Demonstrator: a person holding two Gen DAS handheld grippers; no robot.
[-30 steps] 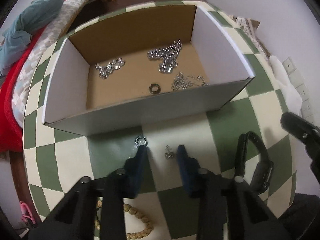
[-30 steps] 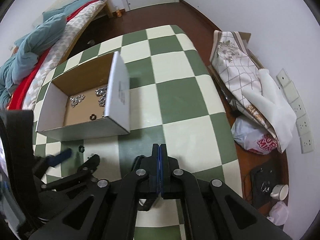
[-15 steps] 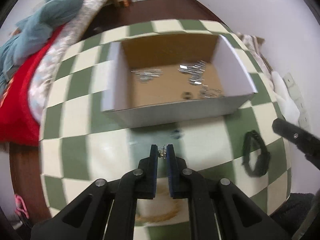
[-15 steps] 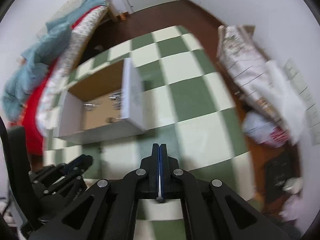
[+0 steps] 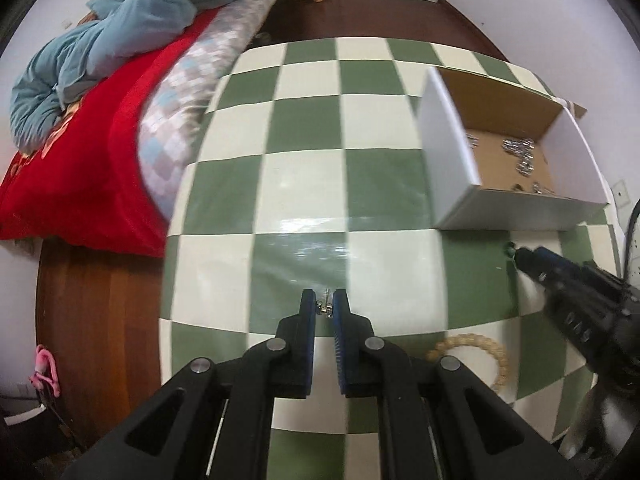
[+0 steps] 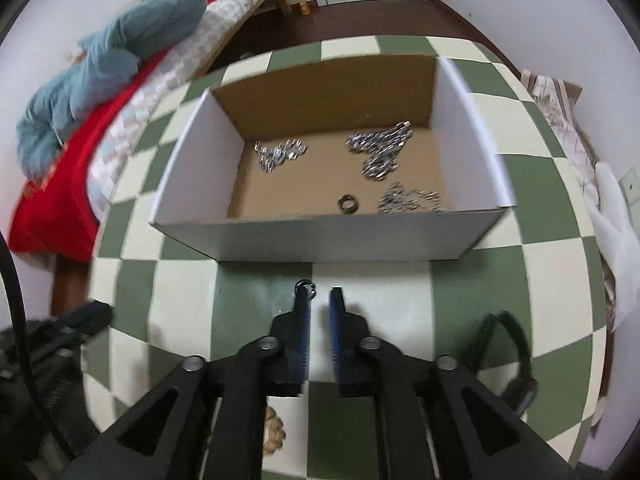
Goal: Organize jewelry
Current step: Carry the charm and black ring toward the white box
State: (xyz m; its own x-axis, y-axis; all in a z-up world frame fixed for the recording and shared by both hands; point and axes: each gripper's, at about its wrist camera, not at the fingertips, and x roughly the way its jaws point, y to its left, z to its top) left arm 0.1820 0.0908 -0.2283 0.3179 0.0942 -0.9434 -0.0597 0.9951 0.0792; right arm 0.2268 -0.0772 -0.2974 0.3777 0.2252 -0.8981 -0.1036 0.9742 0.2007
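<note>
My left gripper [image 5: 325, 304] is shut on a small silver earring [image 5: 323, 307], held above the green and cream checkered table [image 5: 304, 184], left of the white cardboard box [image 5: 448, 160]. My right gripper [image 6: 320, 300] hovers just in front of the box's front wall [image 6: 328, 236], its jaws opening with nothing between them. A small metal ring [image 6: 306, 286] lies on the table at the tip of its left finger. Inside the box lie silver chains [image 6: 380, 148] and a dark ring [image 6: 347, 203].
A wooden bead bracelet [image 5: 472, 354] lies on the table near its front edge, and a black band [image 6: 508, 356] sits to the right. A bed with a red cover [image 5: 80, 152] and blue bedding stands left of the table. The wall is close on the right.
My left gripper closed on the small silver earring, lifted it and swung left, away from the box. My right gripper moved left to the box's front, and its jaws have parted.
</note>
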